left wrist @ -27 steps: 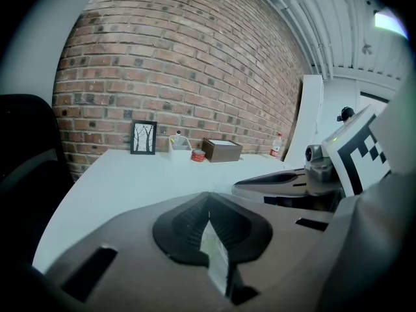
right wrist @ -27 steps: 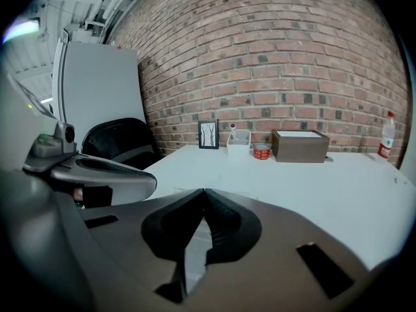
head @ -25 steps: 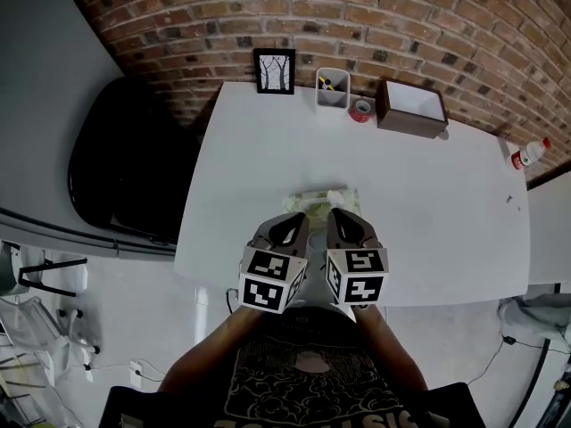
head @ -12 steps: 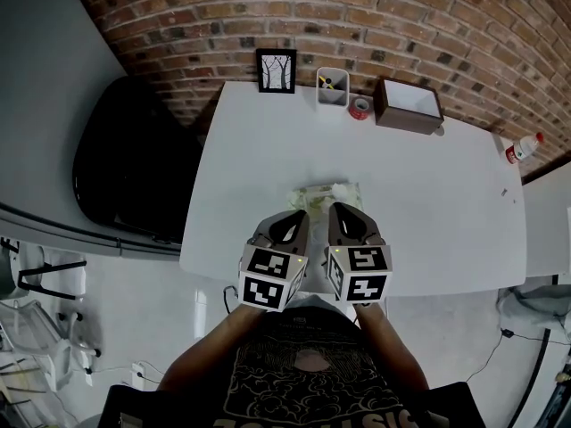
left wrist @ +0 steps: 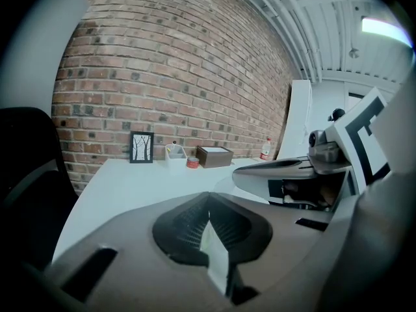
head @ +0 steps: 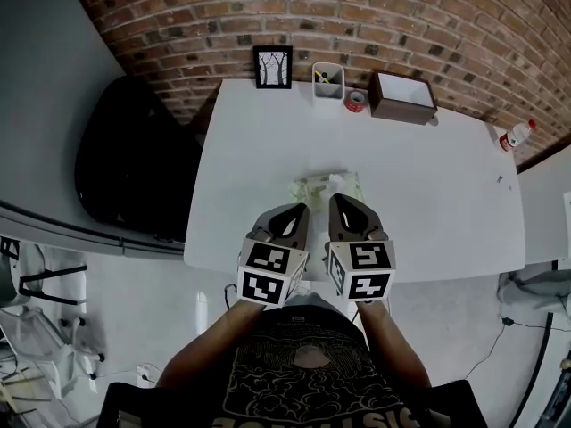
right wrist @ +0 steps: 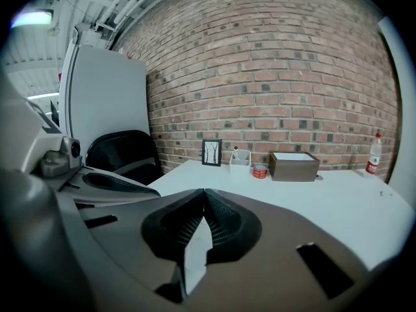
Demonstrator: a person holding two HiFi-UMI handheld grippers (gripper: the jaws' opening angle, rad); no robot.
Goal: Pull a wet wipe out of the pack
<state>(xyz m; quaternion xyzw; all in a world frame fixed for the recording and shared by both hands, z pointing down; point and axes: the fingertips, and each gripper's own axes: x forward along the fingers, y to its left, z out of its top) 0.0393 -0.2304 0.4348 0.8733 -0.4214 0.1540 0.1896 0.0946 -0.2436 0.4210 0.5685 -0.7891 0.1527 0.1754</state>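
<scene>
Over the near edge of the tabletop [head: 428, 176], the left gripper [head: 295, 212] and right gripper [head: 341, 205] are held, jaws closed on nothing, just before the wet wipe pack [head: 328, 185].

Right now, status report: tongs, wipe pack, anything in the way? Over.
Both shut and empty: left tongs, right tongs. The wipe pack lies on the table just ahead of them, not gripped. Nothing between; box and cup far back.
</scene>
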